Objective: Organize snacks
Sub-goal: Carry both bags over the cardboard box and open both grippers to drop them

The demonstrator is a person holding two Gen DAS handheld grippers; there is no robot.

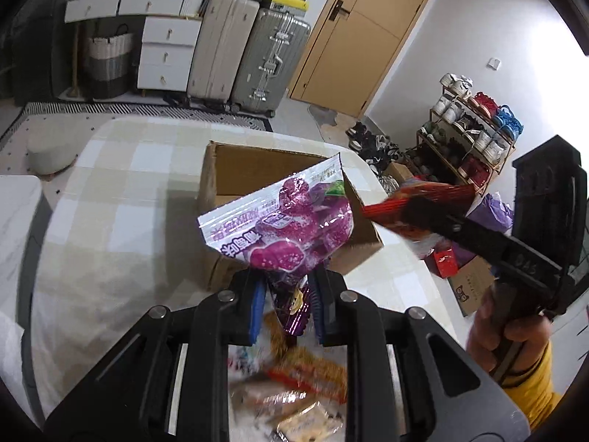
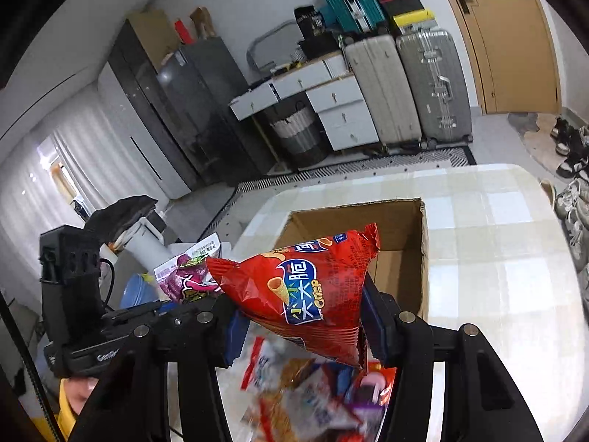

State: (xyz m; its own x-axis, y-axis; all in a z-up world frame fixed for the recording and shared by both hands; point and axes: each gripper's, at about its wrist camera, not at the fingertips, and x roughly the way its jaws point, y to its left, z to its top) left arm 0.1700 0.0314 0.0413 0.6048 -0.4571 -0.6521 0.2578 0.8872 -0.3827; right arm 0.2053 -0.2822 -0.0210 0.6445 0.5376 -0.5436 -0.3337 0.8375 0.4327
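My left gripper (image 1: 288, 305) is shut on the lower edge of a purple snack bag (image 1: 283, 226), lifted above the table in front of an open cardboard box (image 1: 257, 169). My right gripper (image 2: 305, 326) is shut on a puffy red crisp bag (image 2: 305, 287), also raised, with the same box (image 2: 397, 228) behind it. Seen from the left wrist, the right gripper (image 1: 412, 217) comes in from the right holding the red bag (image 1: 423, 199) beside the box. From the right wrist, the purple bag (image 2: 187, 276) shows at the left. A blurred pile of loose snacks (image 1: 294, 379) (image 2: 313, 394) lies below both grippers.
The table (image 1: 121, 199) has a pale checked cloth (image 2: 497, 258). Suitcases (image 1: 250, 59), white drawers (image 1: 165, 51) and a wooden door (image 1: 353, 33) stand behind. A shoe rack (image 1: 475, 132) and boxes sit on the floor at the right. A hand in a yellow sleeve (image 1: 515, 342) holds the right gripper.
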